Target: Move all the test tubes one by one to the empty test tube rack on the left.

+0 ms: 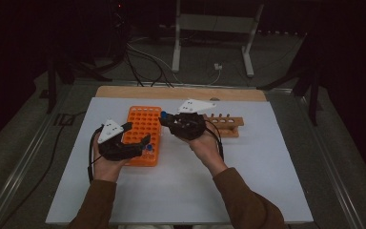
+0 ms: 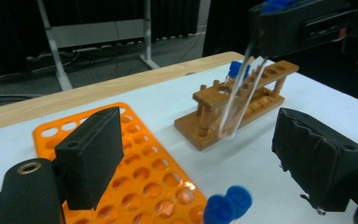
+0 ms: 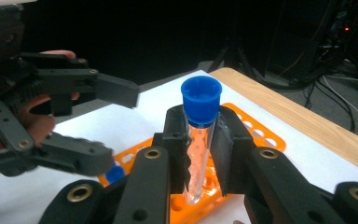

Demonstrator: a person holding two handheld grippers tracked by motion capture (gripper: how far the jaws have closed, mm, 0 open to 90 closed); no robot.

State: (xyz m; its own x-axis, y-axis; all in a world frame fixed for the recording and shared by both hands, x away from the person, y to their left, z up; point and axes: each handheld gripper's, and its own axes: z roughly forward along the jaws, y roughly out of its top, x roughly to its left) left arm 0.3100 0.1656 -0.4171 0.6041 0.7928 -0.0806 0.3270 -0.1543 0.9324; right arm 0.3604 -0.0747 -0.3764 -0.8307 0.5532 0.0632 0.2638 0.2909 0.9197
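We note a table covered by a white sheet, with a strip of bare wood along its far edge. On the sheet lies an orange tube rack, a flat grid of round holes, left of centre. To its right, near the far side, stands a wooden tube rack with a row of holes in its top rail; in the left gripper view one blue-capped tube stands in it.

The person's two forearms in brown sleeves come in from the near edge. The left hand holds the left gripper over the near right corner of the orange rack. Its jaws stand well apart with nothing between them, as the left gripper view shows. Just below those jaws we see two blue caps, blurred, at the near edge of the orange rack.

The right hand holds the right gripper between the two racks, its tip just off the far right corner of the orange rack. Its jaws are clamped on a clear test tube with a blue cap; the pads grip the glass just under the cap. In the left gripper view the tube hangs tilted, clear of the sheet, in front of the wooden rack. The tube looks to hold something pale and granular, though we cannot tell what.
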